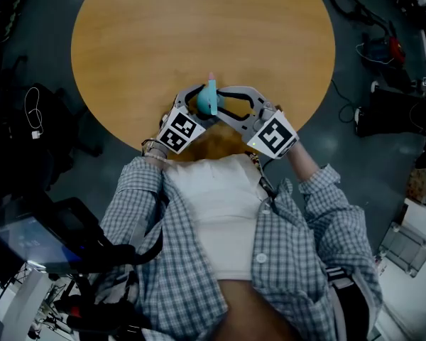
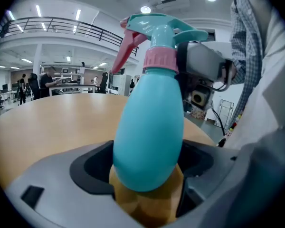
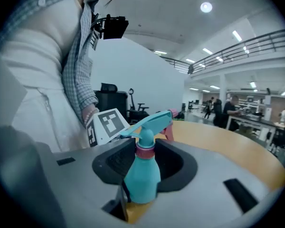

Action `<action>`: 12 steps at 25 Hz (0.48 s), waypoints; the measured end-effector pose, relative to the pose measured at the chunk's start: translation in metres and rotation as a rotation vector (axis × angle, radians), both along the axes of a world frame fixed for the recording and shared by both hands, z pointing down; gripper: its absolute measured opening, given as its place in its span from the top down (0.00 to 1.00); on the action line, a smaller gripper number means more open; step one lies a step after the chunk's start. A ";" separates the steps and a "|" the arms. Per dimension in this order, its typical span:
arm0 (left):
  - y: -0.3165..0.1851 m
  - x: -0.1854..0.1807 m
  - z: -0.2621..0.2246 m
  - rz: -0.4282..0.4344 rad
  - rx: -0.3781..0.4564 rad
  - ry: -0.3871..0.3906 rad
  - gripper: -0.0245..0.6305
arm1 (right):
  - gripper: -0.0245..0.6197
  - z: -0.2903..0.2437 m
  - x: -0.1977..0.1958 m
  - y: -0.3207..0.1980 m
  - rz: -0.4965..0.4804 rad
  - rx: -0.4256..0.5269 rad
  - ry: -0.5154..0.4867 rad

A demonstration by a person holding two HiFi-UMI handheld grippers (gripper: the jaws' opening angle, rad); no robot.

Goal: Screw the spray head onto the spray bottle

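Big round wooden table (image 1: 199, 34), and both tools meet over its near edge. The left gripper (image 2: 147, 177) has its jaws spread wide but clamped round the belly of the teal egg-shaped plastic spray bottle (image 2: 149, 122), holding it above the tabletop. The right gripper (image 3: 145, 163) looks pinched on the pink collar (image 3: 145, 151) of the teal spray head with the pink trigger (image 3: 149, 123), though actual contact is hard to call. The head sits on the bottle's neck.

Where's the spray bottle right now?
Head view: the spray bottle is centre, over the table's near edge, its body in the left gripper and its pink collar in the right gripper.
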State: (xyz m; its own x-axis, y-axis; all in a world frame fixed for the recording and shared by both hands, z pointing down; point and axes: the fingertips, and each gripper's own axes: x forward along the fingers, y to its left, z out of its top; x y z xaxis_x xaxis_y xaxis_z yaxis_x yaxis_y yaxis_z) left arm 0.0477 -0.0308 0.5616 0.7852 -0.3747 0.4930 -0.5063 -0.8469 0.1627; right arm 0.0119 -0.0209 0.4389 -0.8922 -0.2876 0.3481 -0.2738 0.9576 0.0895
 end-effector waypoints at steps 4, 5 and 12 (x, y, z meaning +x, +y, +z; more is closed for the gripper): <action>-0.003 -0.001 0.001 -0.041 -0.005 0.001 0.34 | 0.78 0.001 0.002 -0.005 0.280 0.041 -0.038; -0.004 -0.001 0.001 -0.056 -0.007 0.002 0.34 | 0.78 0.001 0.002 -0.007 0.348 0.036 -0.050; -0.010 0.000 0.003 -0.130 -0.016 0.004 0.34 | 0.78 0.004 0.006 -0.013 0.615 -0.017 -0.059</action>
State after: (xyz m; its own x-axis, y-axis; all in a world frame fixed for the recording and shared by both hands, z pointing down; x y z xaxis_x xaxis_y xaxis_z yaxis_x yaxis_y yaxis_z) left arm 0.0481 -0.0403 0.5645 0.7327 -0.4652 0.4967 -0.6106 -0.7717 0.1779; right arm 0.0180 -0.0337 0.4433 -0.5830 -0.7502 0.3120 -0.7800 0.6242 0.0436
